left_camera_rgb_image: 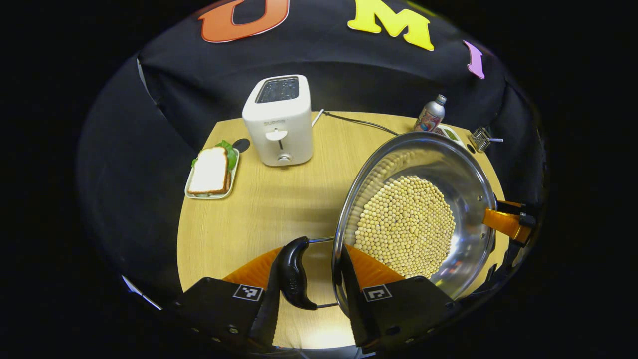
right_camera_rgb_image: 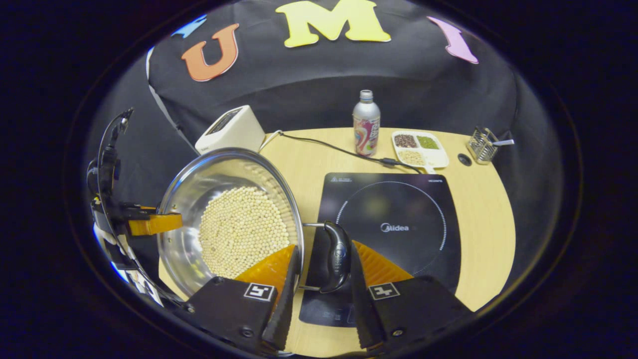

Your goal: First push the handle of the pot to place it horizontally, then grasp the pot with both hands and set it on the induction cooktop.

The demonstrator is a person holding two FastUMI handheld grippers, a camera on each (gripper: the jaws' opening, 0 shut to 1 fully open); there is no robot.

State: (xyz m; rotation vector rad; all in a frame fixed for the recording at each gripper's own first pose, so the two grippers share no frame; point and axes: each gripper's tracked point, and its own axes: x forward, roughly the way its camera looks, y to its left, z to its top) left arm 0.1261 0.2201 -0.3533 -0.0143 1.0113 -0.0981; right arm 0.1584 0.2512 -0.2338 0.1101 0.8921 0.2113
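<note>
- pot [right_camera_rgb_image: 234, 224] sits left of centre in the right gripper view, lower right in the left gripper view [left_camera_rgb_image: 413, 219], heaped with pale beans [left_camera_rgb_image: 403, 234], tilted toward the camera and apparently off the table
- left gripper [left_camera_rgb_image: 309, 279] at the bottom of its own view: fingers apart, one outside the black handle [left_camera_rgb_image: 294, 274], the other against the pot wall; whether they truly press, i cannot tell
- right gripper [right_camera_rgb_image: 321, 271] the same: fingers apart, straddling the rim and the other handle [right_camera_rgb_image: 338, 257], one finger reaching in over the beans
- induction cooktop [right_camera_rgb_image: 394, 234] lies right of centre in the right gripper view, just beside the pot, so i judge a short carry is left
- risk one: these are loop handles on wire pivots; if only the handle is held, the pot could swing and tip
- risk two: if one side lifts above the other, beans could pour over the low rim onto the table [left_camera_rgb_image: 259, 209]
- risk three: the cable [right_camera_rgb_image: 339, 149] runs behind the cooktop toward the bottle [right_camera_rgb_image: 366, 122]; a wide sweep could snag it or knock the bottle
- risk four: a hard landing off centre could leave the pot overhanging the cooktop edge
- toaster [left_camera_rgb_image: 279, 119] and sandwich plate [left_camera_rgb_image: 212, 172], upper left in the left gripper view, are well apart from the path
</note>
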